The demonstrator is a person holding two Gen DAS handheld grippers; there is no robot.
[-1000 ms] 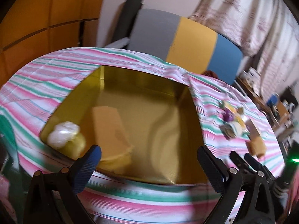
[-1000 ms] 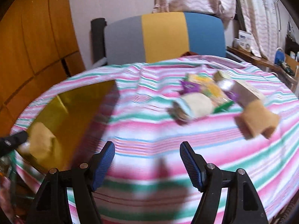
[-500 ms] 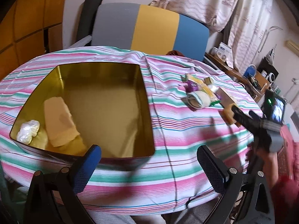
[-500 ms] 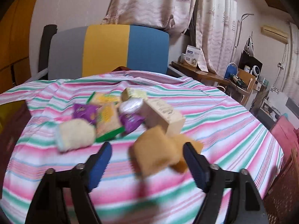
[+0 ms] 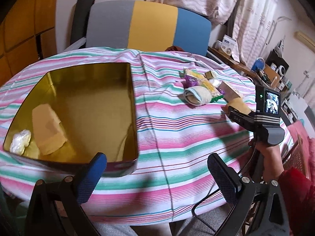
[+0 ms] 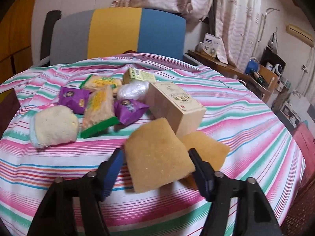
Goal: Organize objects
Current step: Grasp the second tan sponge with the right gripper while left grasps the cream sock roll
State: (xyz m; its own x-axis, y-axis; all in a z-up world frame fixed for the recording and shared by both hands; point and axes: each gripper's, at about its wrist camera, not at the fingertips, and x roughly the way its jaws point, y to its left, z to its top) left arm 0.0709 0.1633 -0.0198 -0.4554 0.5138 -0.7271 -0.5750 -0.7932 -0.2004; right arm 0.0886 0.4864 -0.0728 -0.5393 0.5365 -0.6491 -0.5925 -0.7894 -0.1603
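Note:
A tan sponge (image 6: 157, 157) lies tilted at the near edge of a pile on the striped tablecloth (image 6: 236, 118). My right gripper (image 6: 155, 157) straddles it. Its jaws are closing with the sponge between them, and the pads stand at its two sides without squeezing it. A second tan sponge (image 6: 206, 149) lies just behind it on the right. The left wrist view shows the right gripper (image 5: 235, 116) over that sponge (image 5: 239, 104). My left gripper (image 5: 156, 161) is open and holds nothing, near the front right corner of the gold tin (image 5: 131, 98). Inside the tin lie a tan sponge (image 5: 47, 129) and a white plastic wad (image 5: 20, 141).
The pile holds a rolled cream cloth (image 6: 55, 127), two purple packets (image 6: 73, 98), a yellow and green snack bag (image 6: 100, 110), a white plastic wad (image 6: 133, 90) and a wooden box (image 6: 173, 106). A grey, yellow and blue chair (image 6: 118, 31) stands behind the table. A cluttered shelf (image 6: 261, 76) is at right.
My right gripper swung right from the tin to the pile and narrowed around the tan sponge. The left gripper's view shifted right, from over the tin to the table's middle.

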